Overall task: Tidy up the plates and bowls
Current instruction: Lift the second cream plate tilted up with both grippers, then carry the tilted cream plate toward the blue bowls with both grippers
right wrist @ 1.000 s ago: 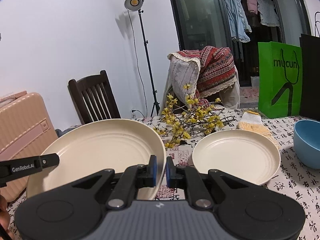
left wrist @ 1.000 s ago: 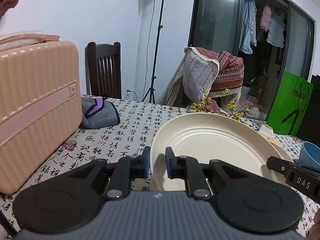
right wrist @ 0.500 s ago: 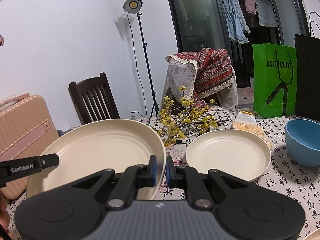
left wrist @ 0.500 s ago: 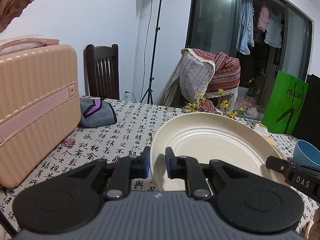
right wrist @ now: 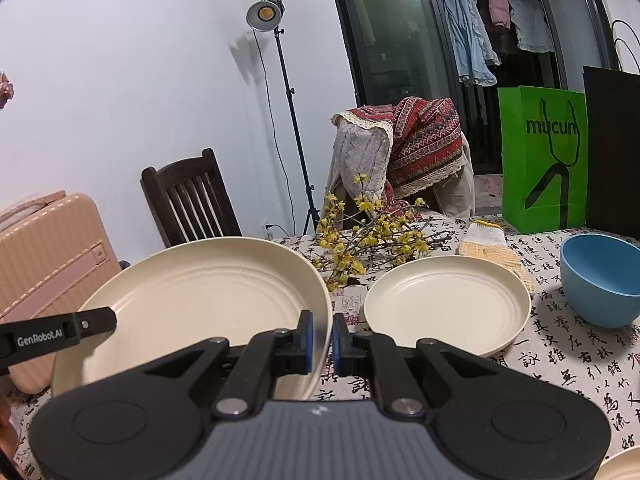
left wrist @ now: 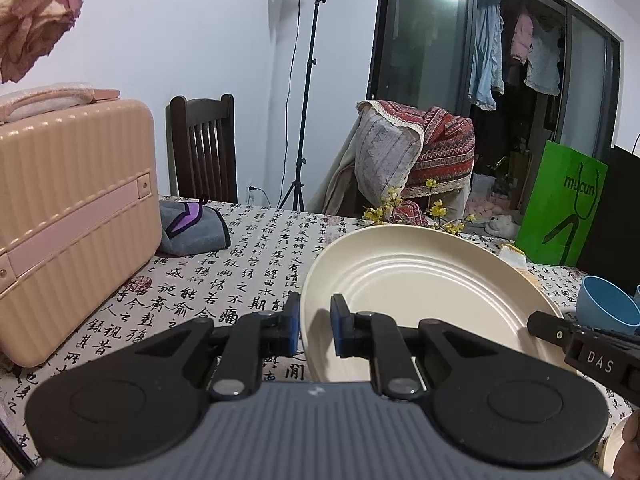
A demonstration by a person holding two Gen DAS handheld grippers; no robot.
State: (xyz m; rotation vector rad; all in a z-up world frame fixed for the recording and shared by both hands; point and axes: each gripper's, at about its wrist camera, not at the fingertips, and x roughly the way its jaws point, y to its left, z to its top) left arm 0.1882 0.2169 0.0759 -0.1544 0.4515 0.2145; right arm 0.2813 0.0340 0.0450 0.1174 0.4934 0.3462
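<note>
Landmark: large cream plate (left wrist: 420,280), lifted clear of the printed tablecloth (left wrist: 248,264) and held between both tools.
Left gripper (left wrist: 315,322): blue pads pinching the plate's left rim, one pad inside the rim and one outside.
Right gripper (right wrist: 320,338): pads pressed onto the plate's right rim (right wrist: 324,300) in the same way.
Large plate in the right wrist view (right wrist: 200,300): tilted, with its far edge higher than the near one.
Seen only by the right wrist: a smaller cream plate (right wrist: 448,304) flat on the cloth just right of the large plate; yellow flowering branches (right wrist: 372,236) lying behind both plates.
Seen only by the left wrist: a grey and purple folded cloth (left wrist: 192,228) well left of the large plate, against the pink suitcase (left wrist: 72,216).
Shared by both views: blue bowl (right wrist: 600,280), upright, to the right beyond the smaller plate; only its edge (left wrist: 608,306) shows past the large plate in the left wrist view.
Green paper bag (right wrist: 544,160): standing behind the bowl.
Each tool's finger: visible in the other's view at the plate's opposite rim.
</note>
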